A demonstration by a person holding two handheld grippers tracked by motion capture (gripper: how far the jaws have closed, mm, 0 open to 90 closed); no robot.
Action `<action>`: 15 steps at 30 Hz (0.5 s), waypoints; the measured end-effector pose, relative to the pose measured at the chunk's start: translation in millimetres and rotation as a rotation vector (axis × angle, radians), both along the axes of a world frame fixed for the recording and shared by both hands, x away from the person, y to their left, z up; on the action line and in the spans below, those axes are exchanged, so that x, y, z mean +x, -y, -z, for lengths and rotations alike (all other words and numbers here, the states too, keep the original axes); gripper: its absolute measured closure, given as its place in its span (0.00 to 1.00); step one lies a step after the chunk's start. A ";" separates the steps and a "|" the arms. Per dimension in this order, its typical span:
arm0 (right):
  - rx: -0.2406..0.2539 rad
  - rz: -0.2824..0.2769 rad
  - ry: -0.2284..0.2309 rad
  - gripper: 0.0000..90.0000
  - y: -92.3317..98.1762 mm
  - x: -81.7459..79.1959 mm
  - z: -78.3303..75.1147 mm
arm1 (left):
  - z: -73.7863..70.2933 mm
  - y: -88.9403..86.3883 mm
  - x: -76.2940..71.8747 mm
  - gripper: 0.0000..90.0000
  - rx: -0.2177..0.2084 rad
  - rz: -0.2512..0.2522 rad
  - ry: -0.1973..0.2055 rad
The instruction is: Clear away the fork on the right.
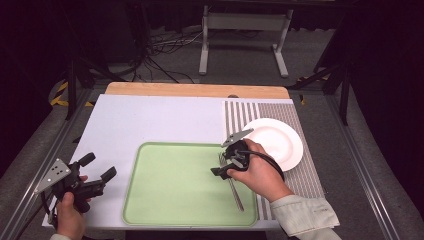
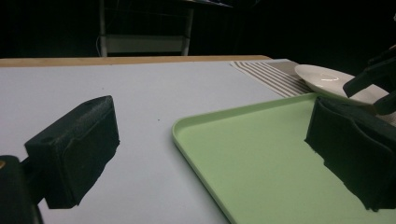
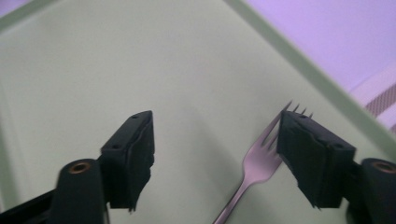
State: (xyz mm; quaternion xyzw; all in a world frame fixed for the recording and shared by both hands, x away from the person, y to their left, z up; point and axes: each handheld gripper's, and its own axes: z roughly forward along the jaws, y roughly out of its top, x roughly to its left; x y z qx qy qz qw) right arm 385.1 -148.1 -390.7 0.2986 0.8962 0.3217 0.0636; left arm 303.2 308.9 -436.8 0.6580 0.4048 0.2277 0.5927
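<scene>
- Fork (image 1: 234,189) lies flat on the green tray (image 1: 170,200), near the tray's right edge, with its tines pointing away from the person and its handle running back towards the near rim.
- Right gripper (image 1: 226,165) hangs just over the fork's head; in the right gripper view the jaws stand wide apart, one black pad beside the tines (image 3: 261,144) and the other well off over bare tray, so nothing is gripped.
- Left gripper (image 1: 95,172) sits at the table's near left corner, off the tray, its jaws likewise spread wide and holding nothing; its own view looks across the white table top (image 2: 140,93) towards the tray's rim.
- White plate (image 1: 280,142) rests on the striped placemat (image 1: 305,175) to the right of the tray, bare as far as the high view shows.
- Judged from this, the work is at its very start: the fork is not lifted, not even pinched. Left to do appears to be closing on it, raising it, and carrying it off, perhaps towards the plate or mat, though the goal cannot be read from the scene.
- No brand, label or writing can be read on the fork, tray, plate, mat or grippers.
</scene>
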 end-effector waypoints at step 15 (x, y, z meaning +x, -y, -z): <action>-0.034 -0.100 0.052 1.00 -12.5 15.4 29.7 | 0.4 -1.0 0.3 0.04 0.002 0.006 0.000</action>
